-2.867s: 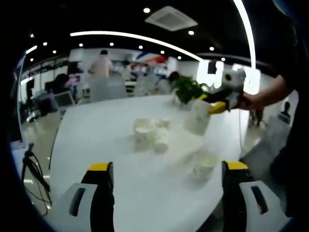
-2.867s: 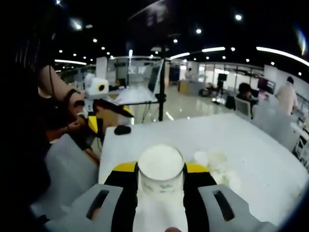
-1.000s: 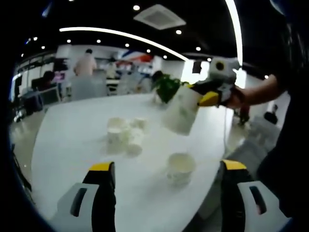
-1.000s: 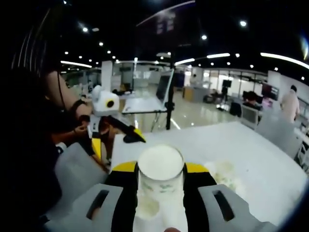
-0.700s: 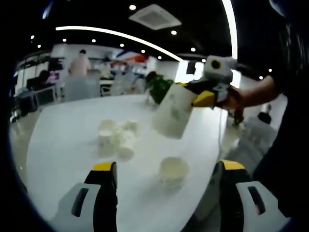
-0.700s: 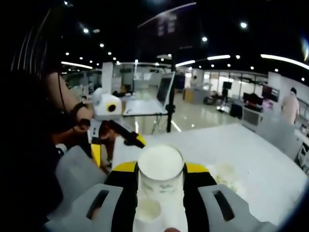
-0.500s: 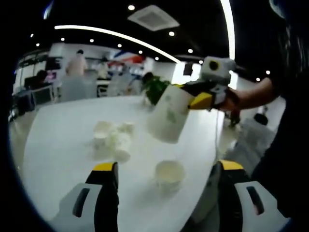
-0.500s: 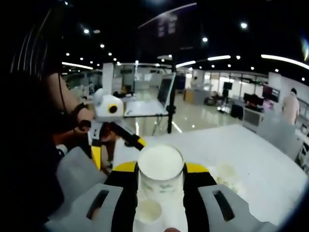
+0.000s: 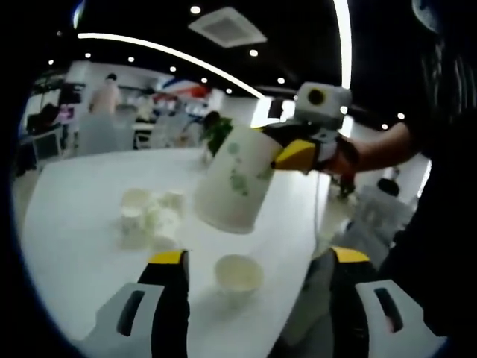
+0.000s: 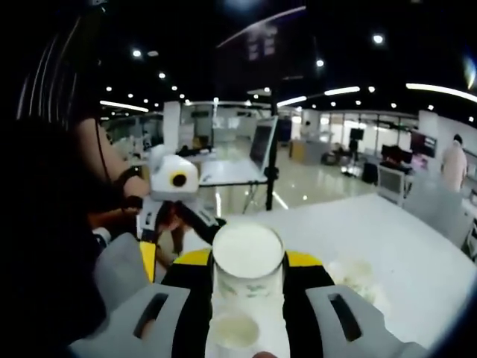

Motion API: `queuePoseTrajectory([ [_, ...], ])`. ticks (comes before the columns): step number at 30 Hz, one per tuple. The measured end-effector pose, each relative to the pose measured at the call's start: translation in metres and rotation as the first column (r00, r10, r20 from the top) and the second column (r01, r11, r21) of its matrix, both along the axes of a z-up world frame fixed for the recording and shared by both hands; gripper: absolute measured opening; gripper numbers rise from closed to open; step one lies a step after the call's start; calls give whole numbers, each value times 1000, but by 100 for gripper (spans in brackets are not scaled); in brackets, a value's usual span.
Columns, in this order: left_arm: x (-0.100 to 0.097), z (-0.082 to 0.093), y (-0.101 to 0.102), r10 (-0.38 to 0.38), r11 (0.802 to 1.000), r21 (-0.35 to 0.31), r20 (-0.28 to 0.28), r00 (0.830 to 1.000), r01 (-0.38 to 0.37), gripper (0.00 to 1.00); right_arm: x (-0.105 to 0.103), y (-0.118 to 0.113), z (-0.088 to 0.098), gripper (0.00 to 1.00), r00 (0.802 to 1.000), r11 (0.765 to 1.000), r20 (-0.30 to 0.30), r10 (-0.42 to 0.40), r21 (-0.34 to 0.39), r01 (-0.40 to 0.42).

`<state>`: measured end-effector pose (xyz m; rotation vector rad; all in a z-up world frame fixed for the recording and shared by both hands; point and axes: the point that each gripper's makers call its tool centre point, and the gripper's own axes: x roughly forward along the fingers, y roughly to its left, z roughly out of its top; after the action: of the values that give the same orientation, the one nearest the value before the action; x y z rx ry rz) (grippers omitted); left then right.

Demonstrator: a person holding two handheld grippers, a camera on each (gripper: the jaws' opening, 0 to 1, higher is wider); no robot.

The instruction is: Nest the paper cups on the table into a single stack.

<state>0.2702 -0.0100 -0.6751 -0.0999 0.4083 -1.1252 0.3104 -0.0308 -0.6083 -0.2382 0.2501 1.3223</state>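
Carried closer, right tongs [image 10: 247, 277] pinch a paper cup [image 9: 232, 183] above the lone cup [image 9: 238, 273]; left tongs [image 9: 253, 287] gape; lower squarely.

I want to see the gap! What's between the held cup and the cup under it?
Nothing but air: in the left gripper view, the held cup hangs above the lone cup.

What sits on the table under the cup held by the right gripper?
An open, upright paper cup stands on the white table below the held cup, which is clamped in the right gripper. In the right gripper view the held cup partly covers it.
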Motion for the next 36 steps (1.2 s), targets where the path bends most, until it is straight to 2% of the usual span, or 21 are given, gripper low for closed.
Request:
queuePoseTrajectory([
  [3, -1, 3, -3, -6, 1000, -14, -5, 1000, 6, 73, -3, 2, 1, 32, 1000, 1000, -11, 8, 10, -8],
  [6, -3, 12, -8, -28, 997, -68, -16, 999, 27, 69, -7, 4, 2, 32, 999, 999, -51, 15, 41, -13],
  [12, -5, 15, -10, -41, 996, -82, -7, 999, 40, 65, -10, 6, 2, 32, 998, 999, -53, 33, 40, -31],
  [20, -4, 19, -8, -23, 994, -105, -20, 1000, 21, 63, -12, 3, -3, 32, 996, 999, -80, 31, 47, -27],
  [24, -4, 22, -6, -16, 990, -138, -44, 999, 10, 61, -15, 1, -3, 33, 995, 997, -91, 33, 68, -26],
  [31, 0, 28, -4, -12, 982, -186, -74, 997, -2, 55, -14, -3, -2, 33, 990, 993, -139, 19, 114, -3],
  [36, 4, 34, 0, -12, 978, -207, -71, 997, -3, 50, -12, -6, -2, 33, 986, 990, -169, 9, 138, 15],
])
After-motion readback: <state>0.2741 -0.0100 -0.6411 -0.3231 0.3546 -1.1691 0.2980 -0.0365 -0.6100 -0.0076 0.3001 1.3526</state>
